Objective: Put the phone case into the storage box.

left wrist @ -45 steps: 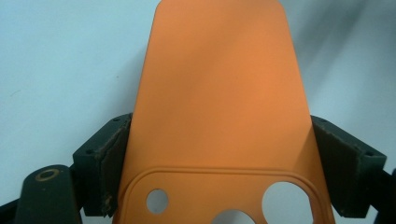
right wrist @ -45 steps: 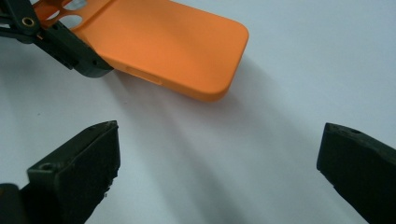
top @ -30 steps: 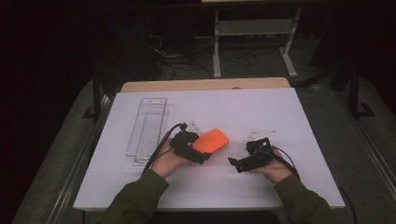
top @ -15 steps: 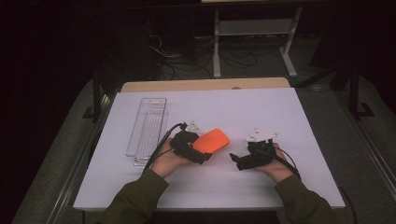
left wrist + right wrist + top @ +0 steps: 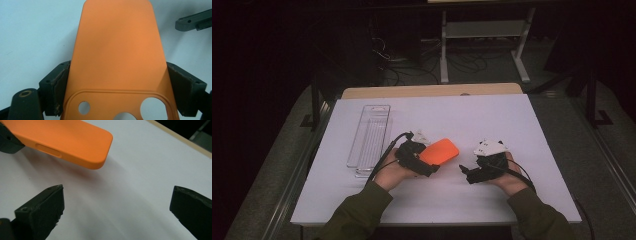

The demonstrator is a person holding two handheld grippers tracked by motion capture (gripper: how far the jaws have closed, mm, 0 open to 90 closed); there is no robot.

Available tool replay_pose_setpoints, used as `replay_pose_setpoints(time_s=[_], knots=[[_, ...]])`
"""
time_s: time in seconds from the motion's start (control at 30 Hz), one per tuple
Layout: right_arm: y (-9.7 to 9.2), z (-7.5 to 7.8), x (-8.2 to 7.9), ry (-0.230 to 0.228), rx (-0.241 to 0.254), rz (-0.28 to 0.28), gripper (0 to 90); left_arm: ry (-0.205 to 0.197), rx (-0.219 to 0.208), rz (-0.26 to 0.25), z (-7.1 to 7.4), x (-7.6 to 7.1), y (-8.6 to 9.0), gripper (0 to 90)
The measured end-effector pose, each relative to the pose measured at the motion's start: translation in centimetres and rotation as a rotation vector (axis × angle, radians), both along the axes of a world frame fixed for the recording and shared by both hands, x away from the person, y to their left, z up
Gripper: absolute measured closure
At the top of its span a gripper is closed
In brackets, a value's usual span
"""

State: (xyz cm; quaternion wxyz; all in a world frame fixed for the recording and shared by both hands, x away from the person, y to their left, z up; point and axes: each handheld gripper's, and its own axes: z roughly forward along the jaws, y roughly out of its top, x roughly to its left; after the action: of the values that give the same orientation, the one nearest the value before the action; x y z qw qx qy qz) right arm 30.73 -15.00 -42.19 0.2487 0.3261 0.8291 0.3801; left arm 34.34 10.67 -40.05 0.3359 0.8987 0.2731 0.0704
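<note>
A: Where is the case (image 5: 439, 151) now?

B: I hold it in my left gripper (image 5: 117, 93). The jaws are closed on its two long edges, at the end with the camera holes, and the case seems to be lifted a little above the white board (image 5: 492, 112). My judgement: the pick-up is done.

A: And your right gripper (image 5: 117, 207)?

B: It is just to the right of the case, not touching it. Its jaws stand wide open and nothing is between them. I think what is left is the handover, or to put the case somewhere, but I cannot tell which.

A: How many things do you count?

B: One orange case, one clear tray (image 5: 369, 135) well to the left of the case, and two grippers. I cannot tell if something lies in the tray.
</note>
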Motion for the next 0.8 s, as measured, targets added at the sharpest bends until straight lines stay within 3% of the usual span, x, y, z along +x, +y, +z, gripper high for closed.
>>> replay_pose_setpoints(time_s=[0.33, 0.8], knots=[[0.27, -0.04, -0.38, -0.039, -0.028, 0.032, 0.0, 0.004, -0.008, 0.0, 0.11, 0.0, 0.06, 15.6], [0.7, 0.13, -0.85, -0.133, -0.124, 0.065, 0.0, -0.003, 0.0, -0.014, 0.23, -0.06, 0.2, 15.6]])
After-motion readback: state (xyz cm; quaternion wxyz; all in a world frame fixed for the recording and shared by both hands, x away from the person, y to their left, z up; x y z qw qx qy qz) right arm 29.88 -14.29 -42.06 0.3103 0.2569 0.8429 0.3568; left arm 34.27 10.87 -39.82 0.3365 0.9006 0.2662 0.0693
